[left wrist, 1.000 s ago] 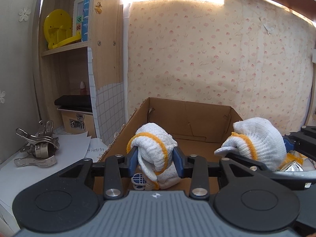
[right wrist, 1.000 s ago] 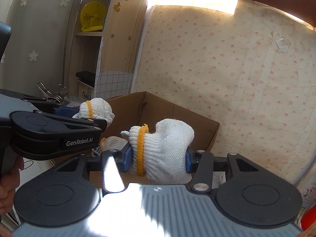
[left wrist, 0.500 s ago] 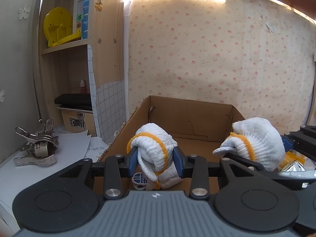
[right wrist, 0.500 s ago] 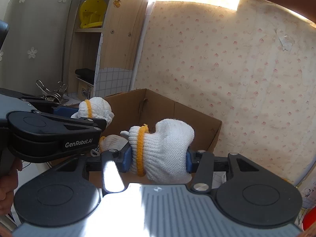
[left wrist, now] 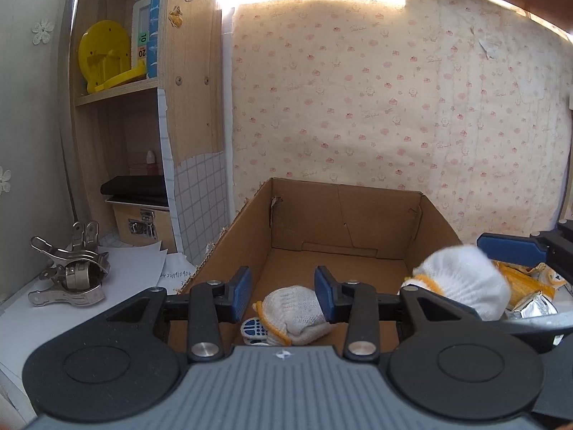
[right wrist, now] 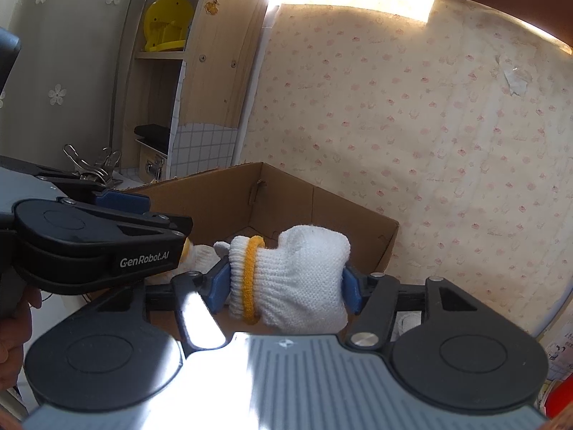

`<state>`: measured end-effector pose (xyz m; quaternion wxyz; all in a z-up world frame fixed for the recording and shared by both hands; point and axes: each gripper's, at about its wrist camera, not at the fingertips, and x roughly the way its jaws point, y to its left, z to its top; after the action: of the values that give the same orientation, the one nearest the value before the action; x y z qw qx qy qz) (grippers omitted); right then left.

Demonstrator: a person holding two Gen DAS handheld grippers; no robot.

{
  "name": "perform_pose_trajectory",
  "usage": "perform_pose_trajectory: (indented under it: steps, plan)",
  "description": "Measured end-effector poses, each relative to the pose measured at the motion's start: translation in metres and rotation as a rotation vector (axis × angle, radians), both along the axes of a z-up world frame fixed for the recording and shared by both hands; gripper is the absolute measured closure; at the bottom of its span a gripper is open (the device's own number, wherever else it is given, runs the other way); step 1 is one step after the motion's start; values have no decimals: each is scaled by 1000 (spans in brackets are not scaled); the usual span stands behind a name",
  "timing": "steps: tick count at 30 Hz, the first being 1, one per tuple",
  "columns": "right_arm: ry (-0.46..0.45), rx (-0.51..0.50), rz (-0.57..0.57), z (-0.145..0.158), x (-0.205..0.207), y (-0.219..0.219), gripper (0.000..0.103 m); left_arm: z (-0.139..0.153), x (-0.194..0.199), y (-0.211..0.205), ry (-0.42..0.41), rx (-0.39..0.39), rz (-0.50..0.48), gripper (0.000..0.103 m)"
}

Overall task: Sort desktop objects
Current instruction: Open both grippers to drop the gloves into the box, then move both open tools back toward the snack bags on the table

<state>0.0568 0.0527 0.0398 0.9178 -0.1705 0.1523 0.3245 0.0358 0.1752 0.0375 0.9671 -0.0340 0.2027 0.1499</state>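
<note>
An open cardboard box (left wrist: pixel 343 215) sits on the bench against the wallpapered wall. One rolled white glove (left wrist: pixel 297 313) lies on the box floor beneath the left gripper (left wrist: pixel 283 292), whose jaws stand apart and empty. The right gripper (right wrist: pixel 283 281) has its jaws opening around a second rolled glove (right wrist: pixel 293 279) above the box.

"GenRobot.AI" stands in white on the black side of the left gripper (right wrist: pixel 118 197), left of the right jaws. Up left of the left jaws, green and red shelf tags (left wrist: pixel 142 44) read "10" and "20".
</note>
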Motion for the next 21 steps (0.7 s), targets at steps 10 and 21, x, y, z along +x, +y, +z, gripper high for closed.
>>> perform_pose_trajectory:
  steps: [10,21]
  plan:
    - [-24,23,-22,7,-3,-11,33,4,-3,-2,-10,6,0,62]
    - [-83,46,-129,11,-18,-57,30,12,-13,-31,-40,0,-72,61]
